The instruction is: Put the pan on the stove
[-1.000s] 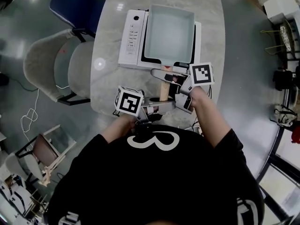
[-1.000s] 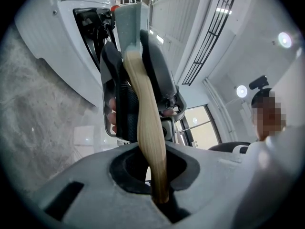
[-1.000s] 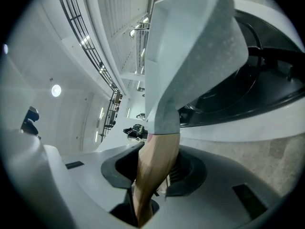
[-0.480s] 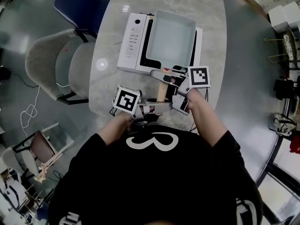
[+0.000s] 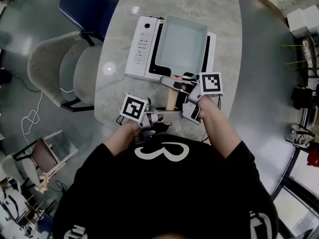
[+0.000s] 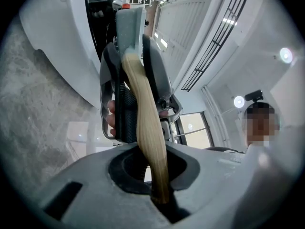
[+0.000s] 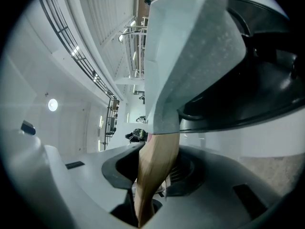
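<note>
Pan: pale square metal pan over white induction stove, upper centre, on the grey marble worktop.
Axis: wooden handle points down-frame.
Left tool: clamped on the handle end.
Right tool: gripping the handle nearer the pan, which lies straight ahead.

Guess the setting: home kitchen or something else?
Likely a lab or office workspace, not a home kitchen: a portable stove with a pan sits on a marble-look table, upholstered chairs stand alongside, and a loose cable lies on the polished floor.
</note>
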The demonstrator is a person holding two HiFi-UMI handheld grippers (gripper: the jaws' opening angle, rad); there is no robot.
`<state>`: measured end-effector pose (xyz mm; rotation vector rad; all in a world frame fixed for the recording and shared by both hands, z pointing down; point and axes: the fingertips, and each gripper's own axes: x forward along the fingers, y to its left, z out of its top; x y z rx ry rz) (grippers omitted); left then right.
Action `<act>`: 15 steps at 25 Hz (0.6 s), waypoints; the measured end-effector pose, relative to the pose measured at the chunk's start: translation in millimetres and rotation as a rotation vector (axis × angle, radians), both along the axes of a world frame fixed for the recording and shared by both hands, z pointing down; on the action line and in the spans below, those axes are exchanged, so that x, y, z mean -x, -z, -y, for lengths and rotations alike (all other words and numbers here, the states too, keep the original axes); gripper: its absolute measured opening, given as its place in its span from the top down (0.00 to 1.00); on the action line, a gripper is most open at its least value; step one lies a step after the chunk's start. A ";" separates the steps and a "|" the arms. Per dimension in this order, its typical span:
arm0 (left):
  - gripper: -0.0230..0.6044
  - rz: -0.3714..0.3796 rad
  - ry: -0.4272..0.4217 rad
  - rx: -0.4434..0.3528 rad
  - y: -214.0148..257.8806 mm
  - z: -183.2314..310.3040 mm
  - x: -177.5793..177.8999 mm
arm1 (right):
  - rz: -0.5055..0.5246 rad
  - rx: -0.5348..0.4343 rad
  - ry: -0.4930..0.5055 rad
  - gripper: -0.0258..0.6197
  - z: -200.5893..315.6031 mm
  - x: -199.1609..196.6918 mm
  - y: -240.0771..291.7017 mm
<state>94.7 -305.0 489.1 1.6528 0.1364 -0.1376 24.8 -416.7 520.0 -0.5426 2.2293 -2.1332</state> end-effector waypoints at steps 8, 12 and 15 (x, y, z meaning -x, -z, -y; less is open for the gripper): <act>0.91 -0.017 0.005 -0.006 3.7 -1.8 1.5 | 0.040 -0.010 -0.015 0.73 -1.0 1.3 7.2; 0.91 0.004 0.005 -0.040 4.0 -0.7 0.8 | 0.085 -0.016 -0.020 0.67 -0.6 0.7 11.4; 0.90 0.024 0.009 -0.067 3.1 0.3 1.1 | 0.113 -0.029 -0.023 0.64 0.3 1.1 14.5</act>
